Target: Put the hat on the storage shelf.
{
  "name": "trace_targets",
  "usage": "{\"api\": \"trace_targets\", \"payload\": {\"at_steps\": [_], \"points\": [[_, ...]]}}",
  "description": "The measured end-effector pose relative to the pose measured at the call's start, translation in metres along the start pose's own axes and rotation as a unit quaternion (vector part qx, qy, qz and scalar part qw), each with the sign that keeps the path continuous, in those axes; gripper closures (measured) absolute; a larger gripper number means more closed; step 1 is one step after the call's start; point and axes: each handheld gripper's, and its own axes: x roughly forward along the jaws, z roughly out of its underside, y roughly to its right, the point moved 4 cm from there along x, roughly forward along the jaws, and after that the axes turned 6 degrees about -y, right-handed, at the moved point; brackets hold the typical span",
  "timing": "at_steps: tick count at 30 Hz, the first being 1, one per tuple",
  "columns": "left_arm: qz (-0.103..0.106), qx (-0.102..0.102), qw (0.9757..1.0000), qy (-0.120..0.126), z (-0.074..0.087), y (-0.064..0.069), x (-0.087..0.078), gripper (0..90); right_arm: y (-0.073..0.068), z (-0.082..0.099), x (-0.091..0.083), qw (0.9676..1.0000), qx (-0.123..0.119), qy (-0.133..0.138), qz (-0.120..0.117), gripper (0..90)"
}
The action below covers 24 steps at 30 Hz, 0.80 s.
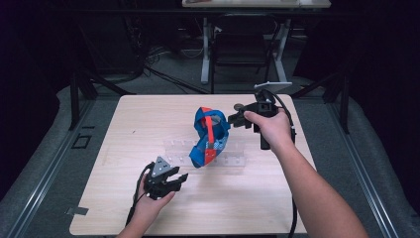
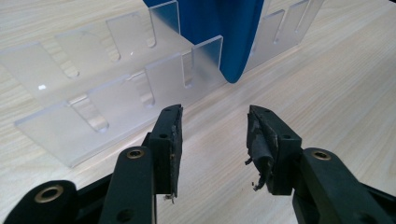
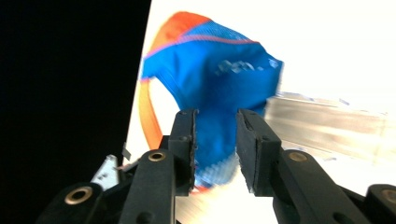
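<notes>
A blue packet with red-orange stripes (image 1: 208, 136) stands tilted in a clear slotted acrylic rack (image 1: 233, 159) at the middle of the table. My right gripper (image 1: 232, 119) is at the packet's upper right edge, held by a hand. In the right gripper view its jaws (image 3: 216, 126) stand partly apart, with the blurred blue packet (image 3: 210, 79) showing in the gap; I cannot tell whether they touch it. My left gripper (image 1: 181, 176) rests low near the rack's front left, open and empty. The left gripper view shows its jaws (image 2: 215, 126) just short of the rack (image 2: 93, 84) and the packet's lower corner (image 2: 229, 37).
The light wooden table (image 1: 148, 119) has bare room on its left and front. The rack (image 3: 322, 121) has several empty slots. Dark floor, cables and another table's legs (image 1: 205, 49) lie beyond the far edge.
</notes>
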Motion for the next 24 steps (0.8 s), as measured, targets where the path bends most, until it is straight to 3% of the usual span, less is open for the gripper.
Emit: {"api": "trace_targets", "payload": {"at_steps": [5, 10, 14, 19, 24], "points": [[-0.004, -0.004, 1.0, -0.003, 0.005, -0.005, -0.007, 53.9, 0.006, 0.008, -0.003, 0.9996, -0.016, 0.002, 0.024, 64.8], [-0.011, -0.013, 0.9998, -0.001, 0.01, -0.012, -0.015, 52.0, 0.009, 0.015, -0.006, 0.9992, -0.027, -0.001, 0.03, 63.7], [-0.014, -0.025, 0.9996, 0.0, 0.014, -0.018, -0.019, 49.9, 0.011, 0.021, -0.009, 0.9989, -0.037, 0.012, 0.025, 62.9], [-0.014, -0.031, 0.9994, -0.002, 0.021, -0.024, -0.025, 49.5, 0.02, 0.033, -0.009, 0.9973, -0.052, 0.018, 0.049, 62.1], [-0.018, -0.035, 0.9992, -0.005, 0.028, -0.028, -0.03, 49.0, 0.03, 0.048, -0.01, 0.9966, -0.058, 0.021, 0.054, 61.7]]}}
